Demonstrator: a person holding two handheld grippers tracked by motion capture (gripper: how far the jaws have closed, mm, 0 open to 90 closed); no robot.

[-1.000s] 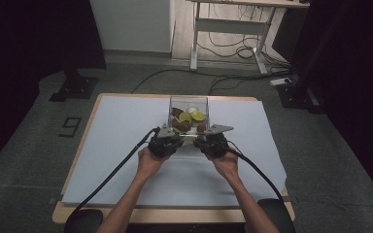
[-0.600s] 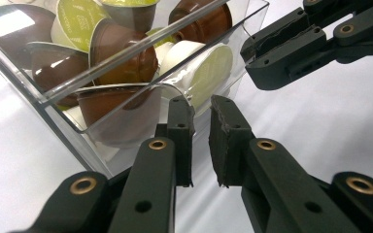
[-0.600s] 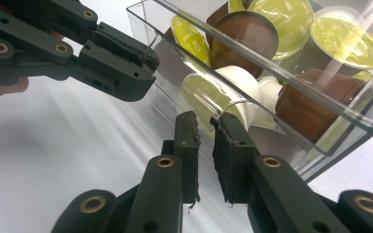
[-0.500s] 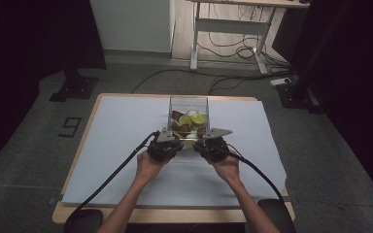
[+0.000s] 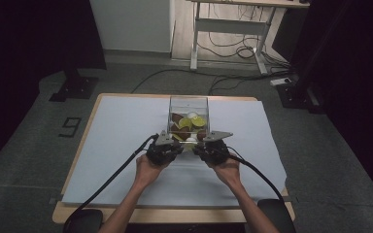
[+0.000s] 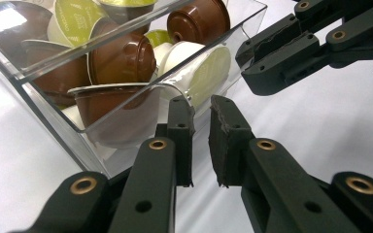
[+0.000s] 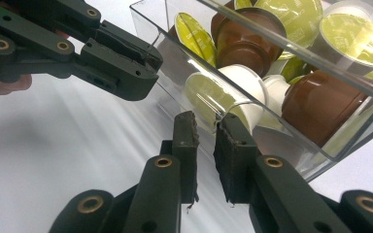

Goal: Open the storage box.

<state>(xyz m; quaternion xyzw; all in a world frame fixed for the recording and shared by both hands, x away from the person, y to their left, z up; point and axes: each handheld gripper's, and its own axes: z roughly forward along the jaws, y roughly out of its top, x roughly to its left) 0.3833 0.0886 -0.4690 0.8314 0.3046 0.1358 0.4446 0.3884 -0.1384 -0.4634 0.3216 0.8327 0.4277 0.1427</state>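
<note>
A clear plastic box (image 5: 188, 99) stands at the middle of the table, holding several coffee capsules (image 5: 189, 127) in brown, white and green. Both grippers are at its near wall. My left gripper (image 5: 176, 146) (image 6: 201, 104) has its tips against the wall by a curved notch, the jaws a narrow gap apart with nothing between them. A brown capsule (image 6: 121, 58) and a white one (image 6: 199, 68) lie just behind the wall. My right gripper (image 5: 197, 148) (image 7: 205, 119) mirrors it, also narrowly open and empty, beside a white capsule (image 7: 238, 92).
A pale sheet (image 5: 116, 131) covers the wooden table (image 5: 77, 213). A black cable (image 5: 111, 179) trails from each gripper toward the front edge. On the floor behind are a desk frame (image 5: 228, 29), loose cables and black stands (image 5: 73, 87).
Both hands have edged slightly toward the box and toward each other; the box and capsules have not moved.
</note>
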